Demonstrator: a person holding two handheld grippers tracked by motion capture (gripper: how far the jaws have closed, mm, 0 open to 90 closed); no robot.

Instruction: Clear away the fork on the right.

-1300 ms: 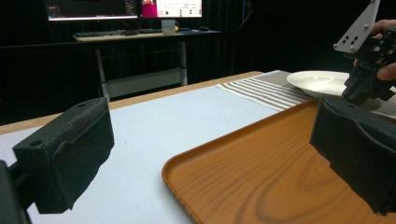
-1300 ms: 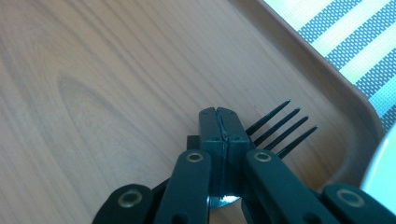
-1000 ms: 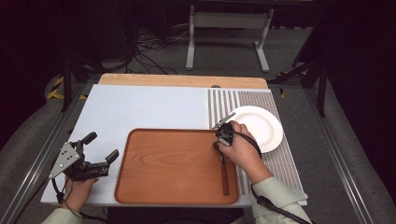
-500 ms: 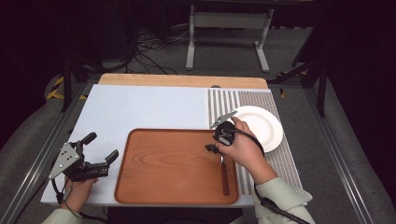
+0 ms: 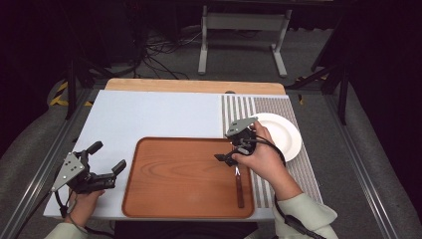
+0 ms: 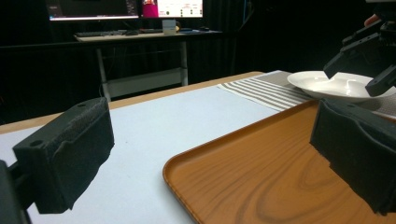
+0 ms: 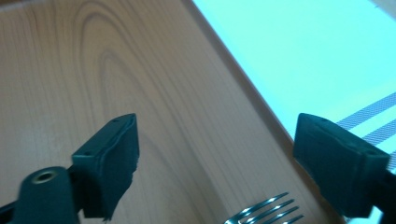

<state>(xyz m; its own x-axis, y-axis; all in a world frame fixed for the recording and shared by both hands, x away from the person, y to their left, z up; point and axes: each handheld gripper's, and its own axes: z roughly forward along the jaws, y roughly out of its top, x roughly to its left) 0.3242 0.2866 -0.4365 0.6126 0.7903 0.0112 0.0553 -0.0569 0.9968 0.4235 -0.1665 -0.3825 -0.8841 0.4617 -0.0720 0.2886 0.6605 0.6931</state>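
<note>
A wooden tray (image 5: 174,179) lies at the table's front. Along its right side rests a fork (image 5: 239,186) with a wooden handle, its tines (image 7: 266,212) at the bottom of the right gripper view. My right gripper (image 5: 224,158) hovers just above the fork's tine end. Its jaws have just been opening and stand wide (image 7: 224,163) with nothing between them. Left of the tray, my left gripper (image 5: 107,157) is held low and open, also empty (image 6: 210,158), looking across the tray (image 6: 243,168) toward the right gripper (image 6: 359,70).
A white plate (image 5: 283,137) sits on a striped placemat (image 5: 239,112) right of the tray, close behind the right hand. A pale blue mat (image 5: 149,119) covers the table's left and middle. A desk frame stands beyond the far edge.
My right gripper has opened and lifted a little off the fork's tine end. The fork stays flat on the tray. The left gripper has not moved.
</note>
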